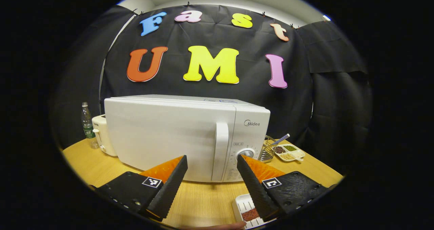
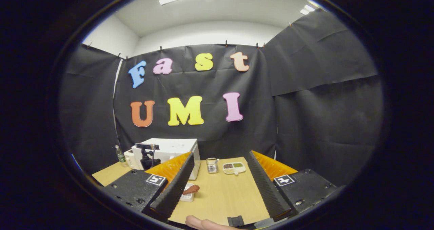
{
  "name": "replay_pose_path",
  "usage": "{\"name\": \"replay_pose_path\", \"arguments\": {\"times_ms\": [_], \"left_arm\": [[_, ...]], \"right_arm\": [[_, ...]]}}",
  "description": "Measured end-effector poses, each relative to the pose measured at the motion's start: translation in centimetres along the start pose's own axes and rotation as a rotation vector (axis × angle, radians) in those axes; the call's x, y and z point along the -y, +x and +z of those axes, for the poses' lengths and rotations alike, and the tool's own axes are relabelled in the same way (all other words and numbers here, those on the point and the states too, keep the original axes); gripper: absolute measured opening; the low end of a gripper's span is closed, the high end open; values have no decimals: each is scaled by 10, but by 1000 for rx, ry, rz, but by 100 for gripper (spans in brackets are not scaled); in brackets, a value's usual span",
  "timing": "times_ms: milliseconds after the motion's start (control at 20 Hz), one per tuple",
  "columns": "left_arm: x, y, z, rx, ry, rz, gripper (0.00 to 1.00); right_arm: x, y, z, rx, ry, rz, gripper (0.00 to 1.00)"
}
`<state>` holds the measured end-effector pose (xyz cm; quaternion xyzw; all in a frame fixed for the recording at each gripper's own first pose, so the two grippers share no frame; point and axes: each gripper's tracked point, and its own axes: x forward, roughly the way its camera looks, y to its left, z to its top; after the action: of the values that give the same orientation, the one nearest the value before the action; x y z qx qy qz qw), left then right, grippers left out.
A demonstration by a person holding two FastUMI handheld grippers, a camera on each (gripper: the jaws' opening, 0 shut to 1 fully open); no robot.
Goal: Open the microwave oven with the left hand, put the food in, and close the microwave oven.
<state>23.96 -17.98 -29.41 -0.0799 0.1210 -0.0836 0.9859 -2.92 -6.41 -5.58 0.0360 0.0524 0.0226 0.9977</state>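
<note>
Facing the closed microwave oven [image 1: 186, 135], the left gripper [image 1: 212, 175] hangs with its fingers spread and empty, lined up roughly on the vertical door handle [image 1: 221, 150], a stance that suits reaching in to pull the door. The door is not yet open. The food, a reddish-brown piece in a white tray [image 1: 244, 208], lies on the wooden table [image 1: 203, 199] just in front of the oven and partly behind the left gripper's right finger. The right gripper [image 2: 218, 186] sits farther back with its fingers likewise apart and empty; in the right gripper view the food [image 2: 191, 189] lies just beside its left finger, probably waiting for pickup. A divided dish of beans [image 1: 289, 152] and a wire basket [image 1: 268, 150] stand to the oven's right, clear of the door's swing.
</note>
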Motion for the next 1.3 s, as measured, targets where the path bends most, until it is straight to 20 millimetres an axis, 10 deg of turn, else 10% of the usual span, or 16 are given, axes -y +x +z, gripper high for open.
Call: {"name": "replay_pose_path", "arguments": {"times_ms": [450, 500, 600, 750, 1300], "left_arm": [[-1, 54, -7, 2, 71, 58, 91], [3, 53, -8, 11, 77, 58, 72], [-3, 53, -4, 33, 112, 67, 74], [5, 53, -18, -24, 34, 7, 28], [1, 40, -23, -85, 51, 31, 16]], "right_arm": [[46, -3, -6, 19, -35, -71, 100], [49, -3, -7, 19, -33, -74, 100], [53, -3, -9, 17, -33, -80, 100], [50, -4, -10, 8, -36, -73, 100], [49, -16, -5, 25, -74, -74, 100]]}}
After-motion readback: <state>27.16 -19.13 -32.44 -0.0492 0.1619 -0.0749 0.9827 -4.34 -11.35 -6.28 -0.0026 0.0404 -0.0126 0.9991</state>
